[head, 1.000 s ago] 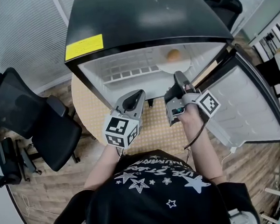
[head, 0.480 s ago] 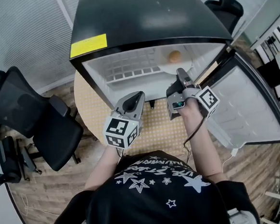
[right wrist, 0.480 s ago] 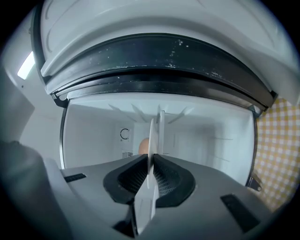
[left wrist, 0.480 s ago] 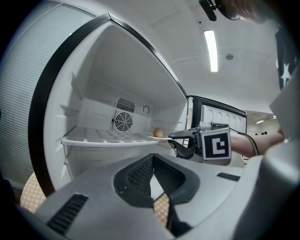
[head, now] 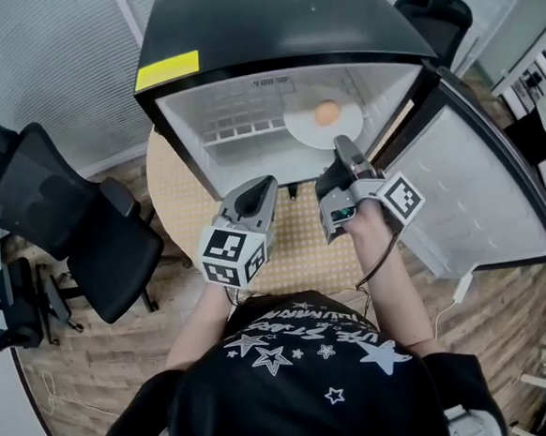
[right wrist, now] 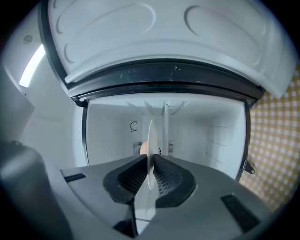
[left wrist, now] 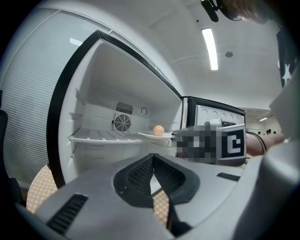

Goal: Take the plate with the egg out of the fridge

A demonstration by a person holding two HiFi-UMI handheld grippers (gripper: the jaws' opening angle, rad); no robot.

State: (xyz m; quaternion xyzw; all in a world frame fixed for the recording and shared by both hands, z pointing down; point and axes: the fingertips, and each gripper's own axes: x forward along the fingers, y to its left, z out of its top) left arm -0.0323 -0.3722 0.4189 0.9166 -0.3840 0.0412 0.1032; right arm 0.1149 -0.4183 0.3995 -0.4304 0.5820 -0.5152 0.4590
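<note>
At fridge (head: 277, 24), right claw (head: 343, 147) closing on one plate (head: 305, 128), one egg (head: 326, 113); left claw (head: 265, 185) together.

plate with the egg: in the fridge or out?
In: the plate with the egg rests on the fridge shelf, its rim between the closing jaws of the right tongs.

We're in an office, folks: a black swivel chair (head: 66, 219) sits well left of the left claw (head: 259, 187), and we spot a second chair (head: 435, 7) beyond the mini fridge (head: 277, 24) ahead of it. There are slatted blinds (head: 44, 61) far left, a plank floor (head: 106, 367) and a ceiling strip light (left wrist: 209, 47) overhead.
</note>
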